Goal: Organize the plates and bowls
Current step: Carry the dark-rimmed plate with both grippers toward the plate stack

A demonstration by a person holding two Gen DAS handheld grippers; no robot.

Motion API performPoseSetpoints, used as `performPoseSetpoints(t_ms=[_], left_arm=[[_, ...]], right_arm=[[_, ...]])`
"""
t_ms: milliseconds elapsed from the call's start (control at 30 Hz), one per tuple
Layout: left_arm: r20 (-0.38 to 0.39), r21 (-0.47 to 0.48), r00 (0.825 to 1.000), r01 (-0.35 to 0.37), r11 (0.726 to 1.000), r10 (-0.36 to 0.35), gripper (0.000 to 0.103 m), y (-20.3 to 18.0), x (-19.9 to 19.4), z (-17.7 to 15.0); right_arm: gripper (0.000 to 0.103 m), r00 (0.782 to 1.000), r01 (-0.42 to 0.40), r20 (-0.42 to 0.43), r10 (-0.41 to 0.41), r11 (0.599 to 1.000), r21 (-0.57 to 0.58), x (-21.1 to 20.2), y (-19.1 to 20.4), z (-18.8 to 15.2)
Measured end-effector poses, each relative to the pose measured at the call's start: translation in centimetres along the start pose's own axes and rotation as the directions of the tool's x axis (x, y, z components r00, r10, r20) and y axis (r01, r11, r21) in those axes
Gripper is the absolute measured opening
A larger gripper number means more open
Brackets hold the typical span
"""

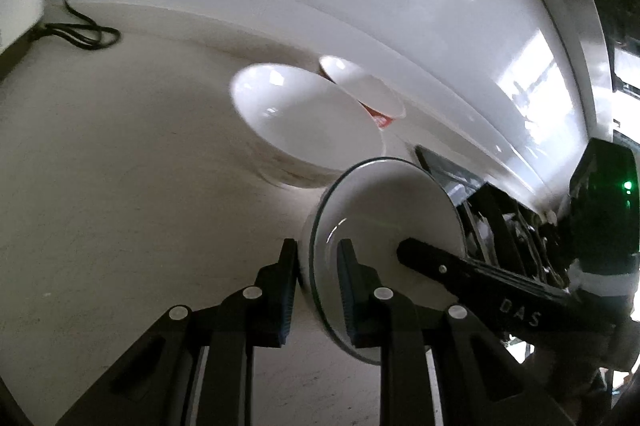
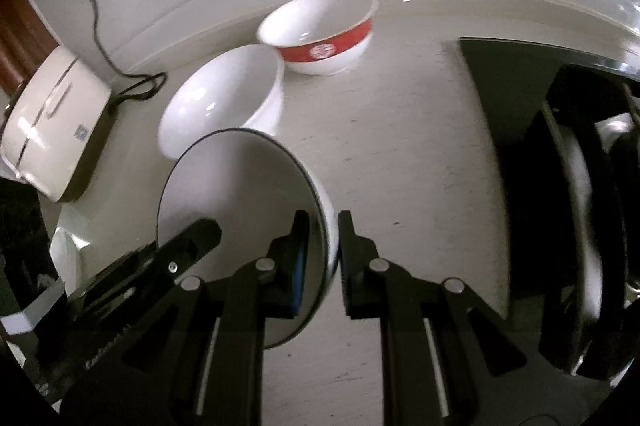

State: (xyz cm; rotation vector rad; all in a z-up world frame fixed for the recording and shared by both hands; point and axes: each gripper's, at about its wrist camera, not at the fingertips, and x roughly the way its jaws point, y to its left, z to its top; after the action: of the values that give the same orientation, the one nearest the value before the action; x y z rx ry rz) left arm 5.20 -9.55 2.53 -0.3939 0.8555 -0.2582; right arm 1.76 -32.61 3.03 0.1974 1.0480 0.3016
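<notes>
Both grippers' jaws clamp opposite rim sides of 1 dark-rimmed bowl (image 1: 384,210).

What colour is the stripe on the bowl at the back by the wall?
Red, with a white emblem, on the white back bowl. The right wrist view shows it best.

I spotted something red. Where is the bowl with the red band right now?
The red-banded bowl stands on the counter by the back wall, top centre of the right wrist view, just behind the plain white bowl.
</notes>
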Motion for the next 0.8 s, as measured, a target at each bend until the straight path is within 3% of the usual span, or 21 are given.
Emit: performPoseSetpoints(t_ms=[233, 367, 500, 800], left_arm=[[0.084, -0.077, 0.996, -0.016, 0.997, 0.023, 0.021, 2.8, -2.9, -0.1], [0.092, -0.109, 0.994, -0.046, 0.993, 0.056, 0.021, 4.0, -3.4, 0.0], [0.118, -0.158, 0.99, -0.053, 0.986, 0.072, 0.021, 5.7, -4.6, -0.3], [0.255, -0.307, 0.944, -0.128, 0.943, 0.211, 0.021, 10.1, -8.7, 0.1]], right_arm=[[0.019, 0.989, -0.138, 0.039, 0.142, 0.986, -0.09, -1.0, 3.0, 0.0], [0.019, 0.991, -0.131, 0.009, 0.133, 0.985, -0.111, 0.4, 4.5, -0.2], [0.019, 0.984, -0.175, -0.004, 0.176, 0.978, -0.11, 1.6, 5.7, 0.2], [0.019, 0.962, -0.269, -0.085, 0.259, 0.951, -0.154, 4.6, 11.8, -1.1]])
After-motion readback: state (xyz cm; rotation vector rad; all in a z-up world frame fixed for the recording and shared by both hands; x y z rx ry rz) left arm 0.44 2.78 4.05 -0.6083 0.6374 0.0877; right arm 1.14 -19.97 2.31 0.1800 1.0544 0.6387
